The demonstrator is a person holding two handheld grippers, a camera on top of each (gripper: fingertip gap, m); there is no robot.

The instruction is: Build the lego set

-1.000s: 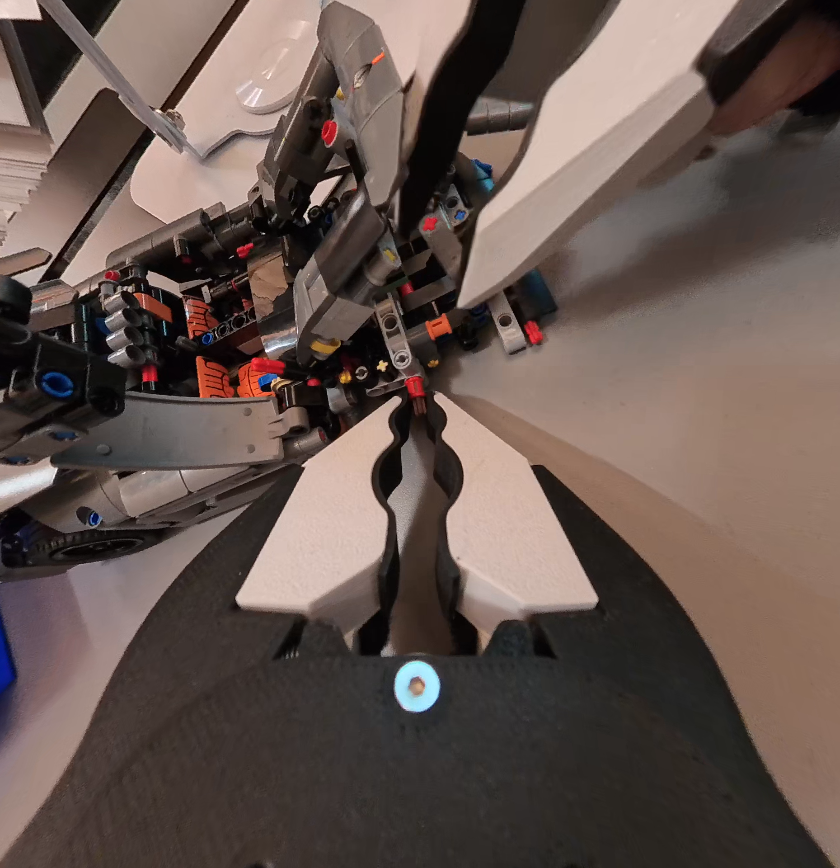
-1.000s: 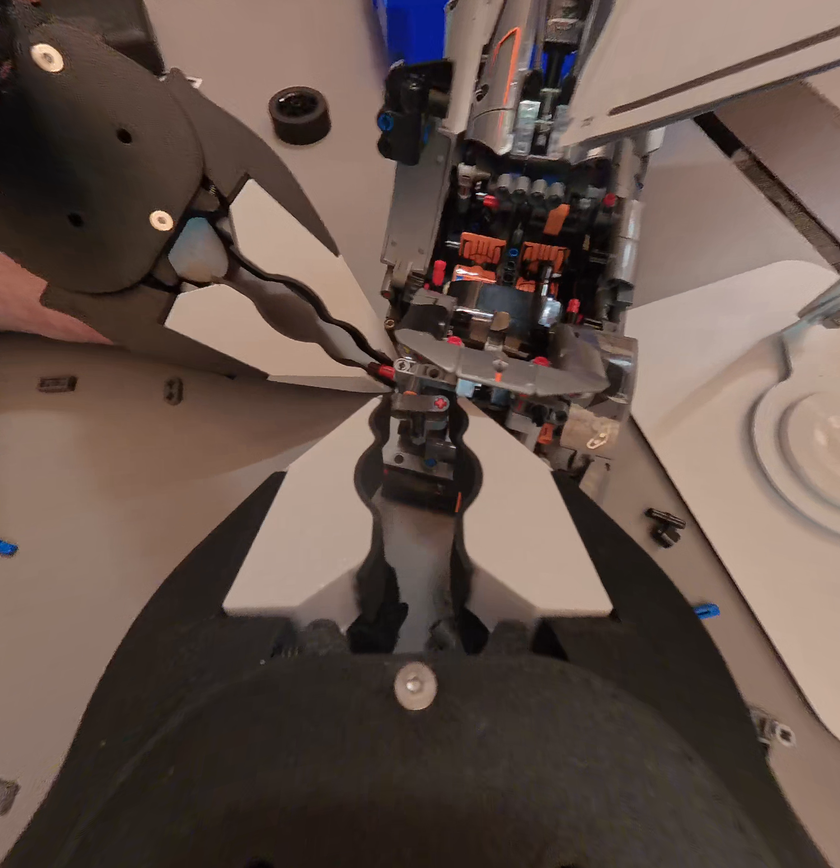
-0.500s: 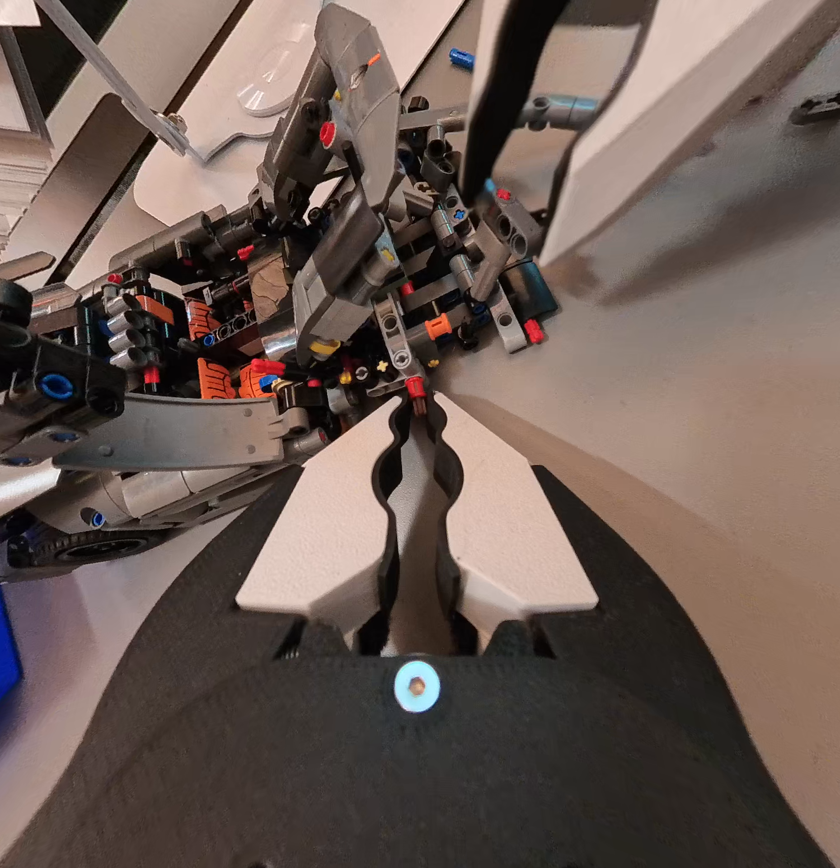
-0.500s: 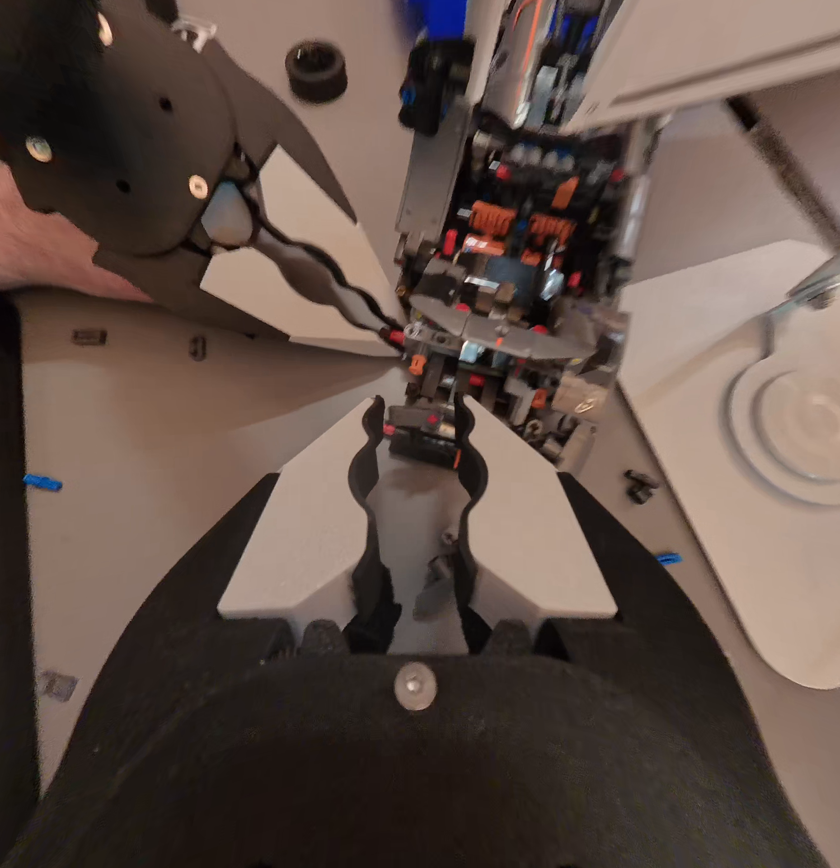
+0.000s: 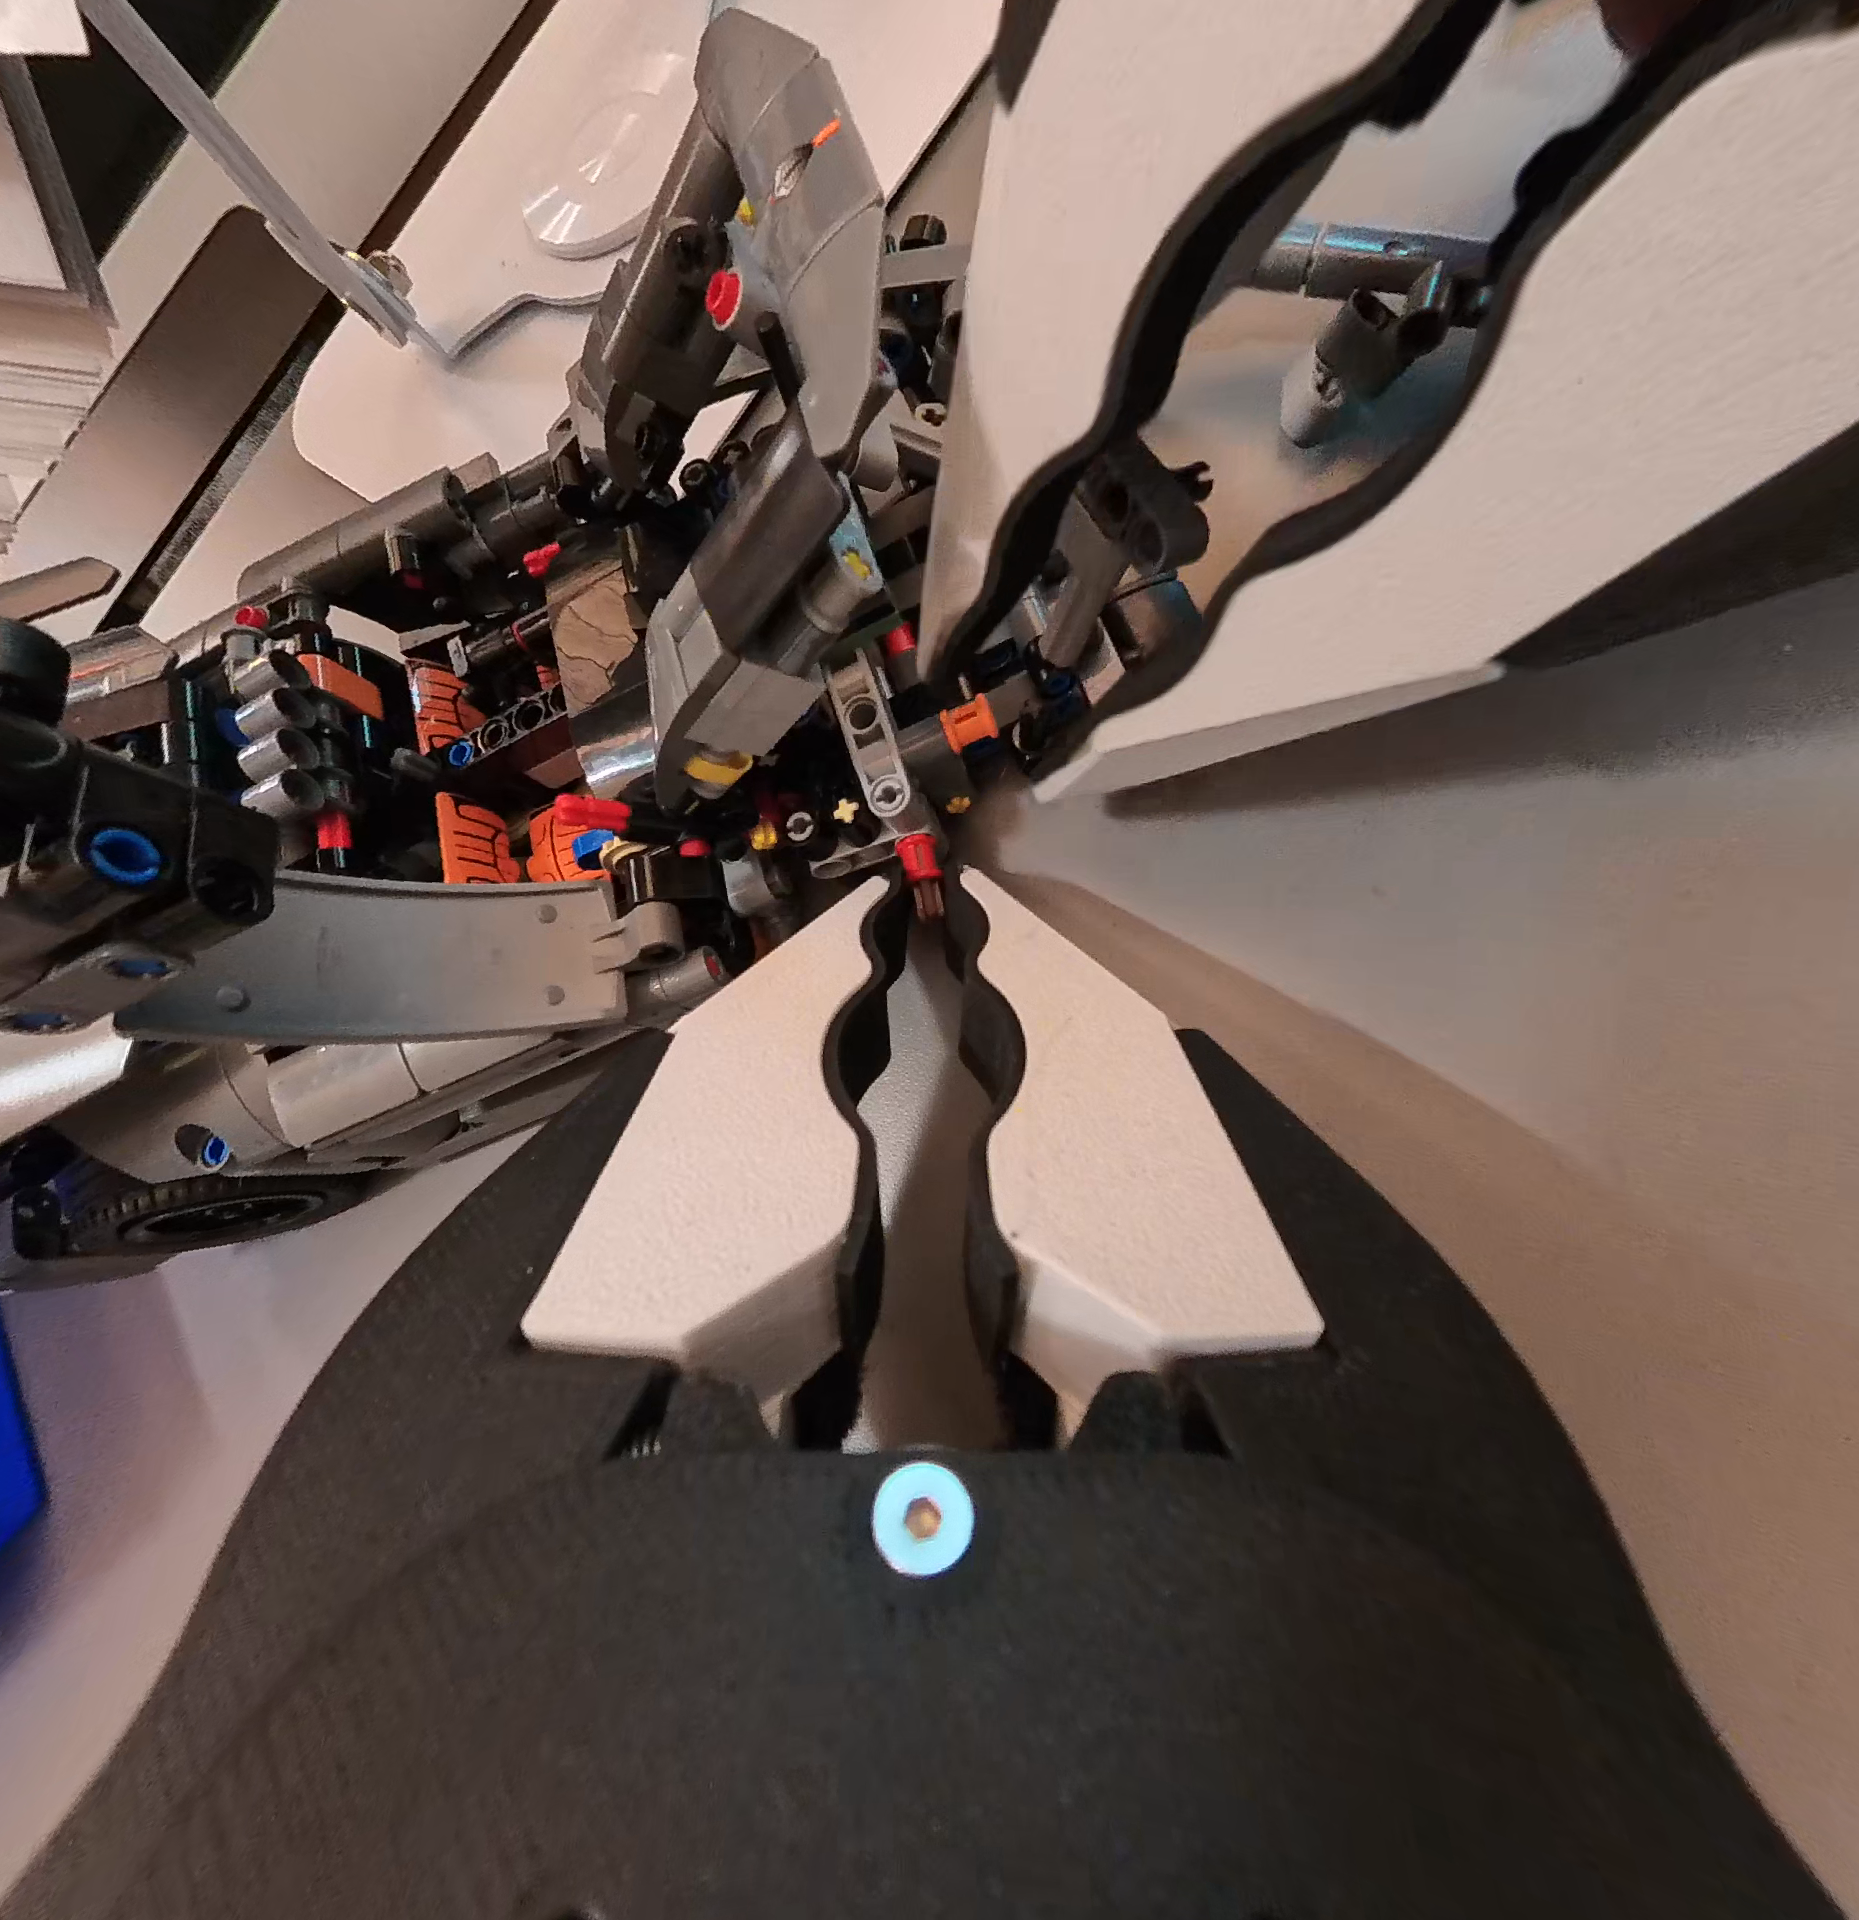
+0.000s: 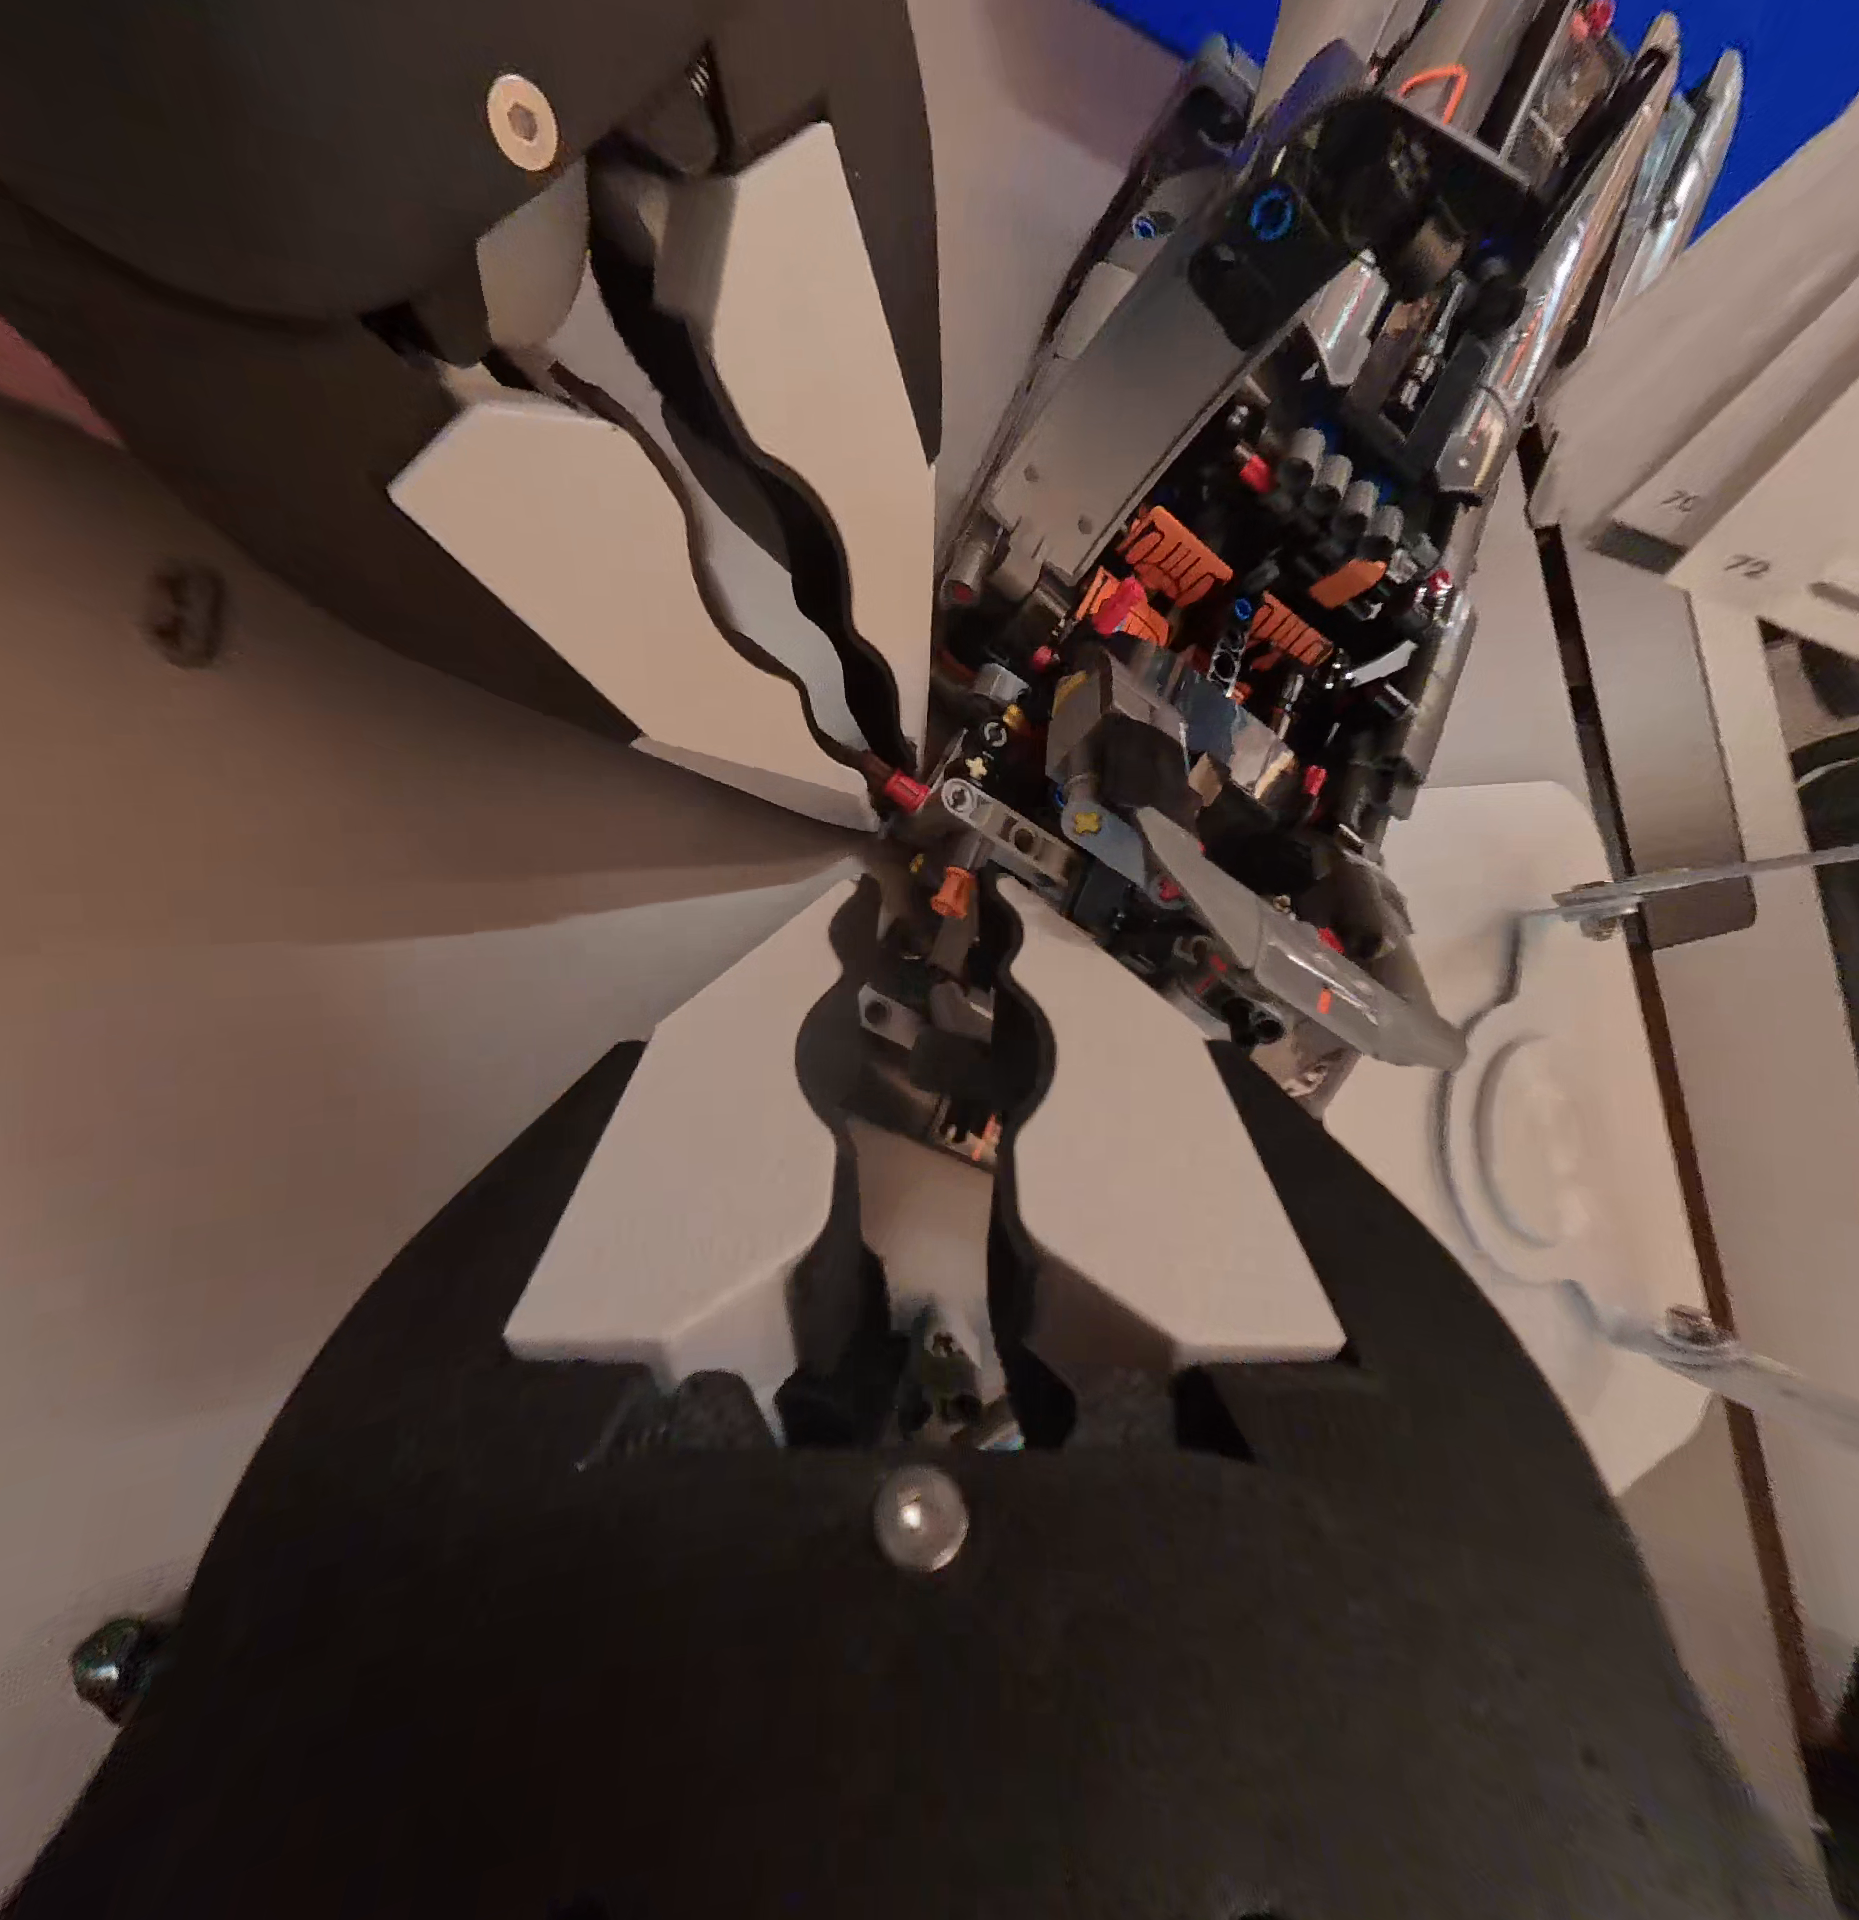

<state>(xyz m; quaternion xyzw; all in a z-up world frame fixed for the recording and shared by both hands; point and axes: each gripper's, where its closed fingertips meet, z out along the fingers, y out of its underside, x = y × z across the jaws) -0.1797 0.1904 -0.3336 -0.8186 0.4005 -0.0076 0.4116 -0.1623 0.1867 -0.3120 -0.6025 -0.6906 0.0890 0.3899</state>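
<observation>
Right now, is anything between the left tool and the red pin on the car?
Nothing visible. The left tool is shut on the red pin at the car corner. The right tool straddles a grey beam to the side, clear of that grip.

lego car (image 5: 405, 790) front cut off at left edge, right view blurred, perhaps motion
</observation>
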